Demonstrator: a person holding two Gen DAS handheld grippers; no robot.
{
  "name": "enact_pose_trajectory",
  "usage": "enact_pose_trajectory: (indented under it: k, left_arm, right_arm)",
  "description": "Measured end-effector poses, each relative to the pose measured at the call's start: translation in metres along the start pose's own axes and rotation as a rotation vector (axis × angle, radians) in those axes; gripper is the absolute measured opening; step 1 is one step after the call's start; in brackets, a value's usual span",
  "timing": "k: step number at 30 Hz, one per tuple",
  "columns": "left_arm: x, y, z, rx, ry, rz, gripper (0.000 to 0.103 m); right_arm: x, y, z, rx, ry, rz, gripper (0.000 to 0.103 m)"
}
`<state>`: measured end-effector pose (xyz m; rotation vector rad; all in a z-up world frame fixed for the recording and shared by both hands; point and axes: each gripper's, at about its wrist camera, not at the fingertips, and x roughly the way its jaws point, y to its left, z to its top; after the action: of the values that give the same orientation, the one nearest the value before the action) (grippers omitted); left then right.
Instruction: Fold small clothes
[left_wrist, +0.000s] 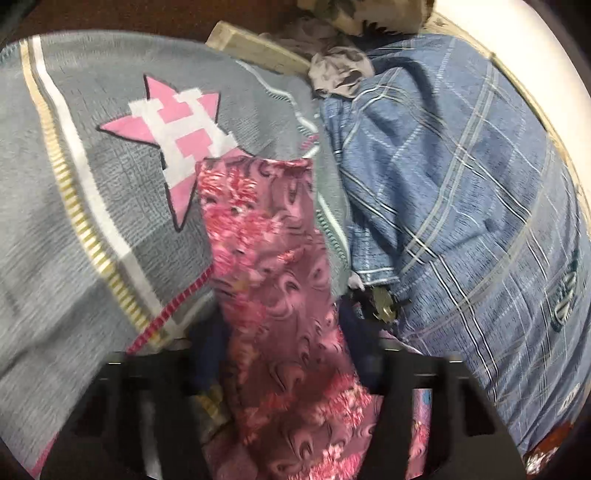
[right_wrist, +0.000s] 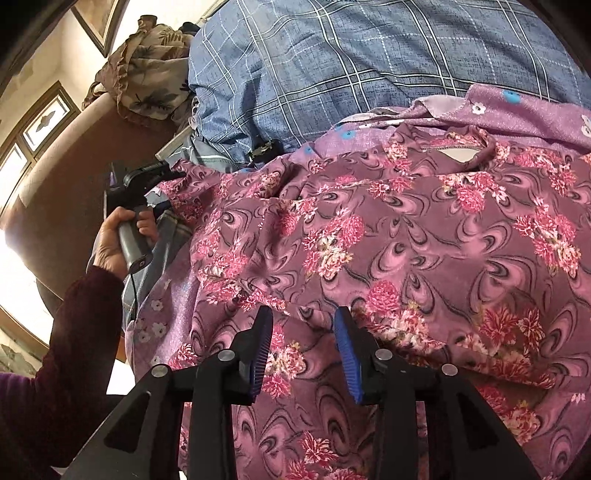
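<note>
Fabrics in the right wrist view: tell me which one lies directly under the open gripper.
The maroon floral garment, with pink flowers and swirls. The blue plaid cloth and lilac cloth lie beyond it.

the left gripper (left_wrist: 291, 417) has its fingertips buried under the pink floral garment (left_wrist: 273, 288), so its grip cannot be read. motion blur smears the grey star blanket (left_wrist: 110, 192). the blue plaid quilt (right_wrist: 369, 66) runs off the right wrist view's top edge.

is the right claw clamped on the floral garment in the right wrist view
No: the right claw hangs open above the pink floral garment, with a clear gap between its blue pads and no fabric pinched.
</note>
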<state>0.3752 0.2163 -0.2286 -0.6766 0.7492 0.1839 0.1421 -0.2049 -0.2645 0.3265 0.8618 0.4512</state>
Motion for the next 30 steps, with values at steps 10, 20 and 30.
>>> enact_pose_trajectory:
  k: [10,20,30]
  left_arm:
    - [-0.025,-0.022,-0.008,0.105,-0.050,-0.018,0.002]
    - [-0.130,-0.184,-0.116,0.506,-0.076,-0.330,0.002]
    - [-0.155,-0.289,-0.269,0.876,0.201,-0.537,0.058]
  right_arm:
    - [-0.026,-0.017,0.011,0.076,-0.111,-0.025,0.037]
    - [-0.090,-0.077,0.031,0.299,-0.329,-0.142,0.037]
    - [-0.132,-0.149,0.032,0.485,-0.412,-0.198,0.064]
